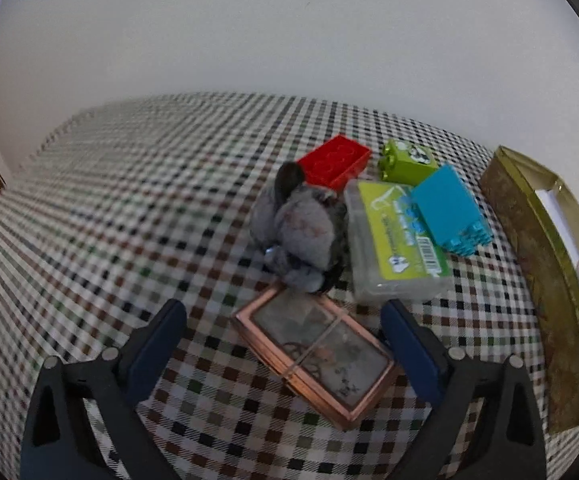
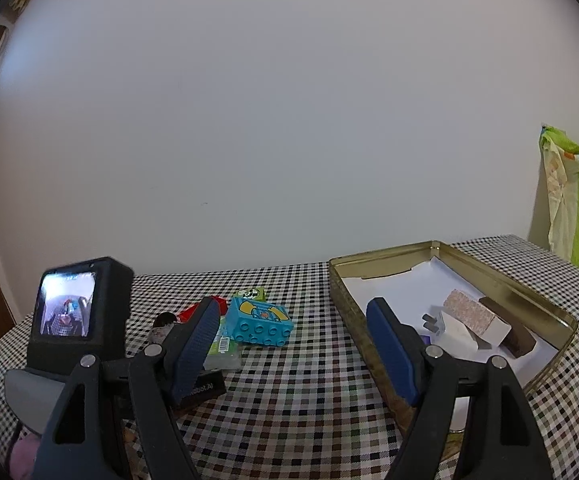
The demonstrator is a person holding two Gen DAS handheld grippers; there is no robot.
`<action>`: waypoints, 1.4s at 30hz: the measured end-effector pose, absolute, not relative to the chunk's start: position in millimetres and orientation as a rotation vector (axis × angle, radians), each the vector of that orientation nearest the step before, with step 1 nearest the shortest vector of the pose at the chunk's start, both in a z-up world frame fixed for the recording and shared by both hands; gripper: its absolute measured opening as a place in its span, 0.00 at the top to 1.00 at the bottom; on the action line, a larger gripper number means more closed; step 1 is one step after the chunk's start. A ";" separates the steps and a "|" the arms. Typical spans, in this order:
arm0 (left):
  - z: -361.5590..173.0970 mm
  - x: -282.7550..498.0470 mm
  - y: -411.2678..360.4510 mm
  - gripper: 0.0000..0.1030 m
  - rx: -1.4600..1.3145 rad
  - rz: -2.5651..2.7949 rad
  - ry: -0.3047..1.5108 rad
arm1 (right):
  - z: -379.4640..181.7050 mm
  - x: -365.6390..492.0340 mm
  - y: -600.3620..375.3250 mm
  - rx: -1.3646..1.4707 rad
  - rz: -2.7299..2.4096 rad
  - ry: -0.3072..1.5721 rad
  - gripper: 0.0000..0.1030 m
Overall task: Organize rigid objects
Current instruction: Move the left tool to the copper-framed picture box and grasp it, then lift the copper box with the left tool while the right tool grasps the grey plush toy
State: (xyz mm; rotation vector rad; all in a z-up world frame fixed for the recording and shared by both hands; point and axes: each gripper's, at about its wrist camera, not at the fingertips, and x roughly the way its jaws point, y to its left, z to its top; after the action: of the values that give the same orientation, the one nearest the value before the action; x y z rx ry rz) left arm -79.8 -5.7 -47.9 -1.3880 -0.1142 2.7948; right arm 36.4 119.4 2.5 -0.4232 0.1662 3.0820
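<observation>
Covering the bench (image 1: 129,208), checked cloth under a plain wall (image 2: 289,120); only the right view shows the tin's (image 2: 561,318) contents. Both grippers gape, empty.

text: "…bot.AI", partly hidden | on: black device base (image 2: 206,391) | other labels: too blurred to read

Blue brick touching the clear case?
Touching. The left wrist view shows the blue brick lying on top of the clear case, overlapping its right edge with no gap between them.
</observation>
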 end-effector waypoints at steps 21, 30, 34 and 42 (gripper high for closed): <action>-42.8 -76.5 -75.7 0.57 -1.287 2.729 -0.158 | 2.2 31.1 123.4 -0.480 3.071 0.238 0.24; -15.3 -83.7 -87.0 0.57 -1.104 2.964 -0.177 | 1.2 22.5 109.8 -0.550 3.126 0.178 0.25; -10.3 -96.7 -95.7 0.57 -1.022 3.062 -0.076 | -2.2 8.2 93.9 -0.659 3.194 0.205 0.25; -10.0 -105.7 -148.8 0.57 -1.001 3.142 -0.176 | -17.4 -49.0 31.6 -1.051 3.260 0.330 0.38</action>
State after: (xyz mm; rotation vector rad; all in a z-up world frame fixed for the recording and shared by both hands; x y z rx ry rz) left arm -105.7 -148.8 -10.0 -1.0012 -0.1761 3.1424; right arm -49.0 31.6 -17.4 -1.0511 0.3303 3.2602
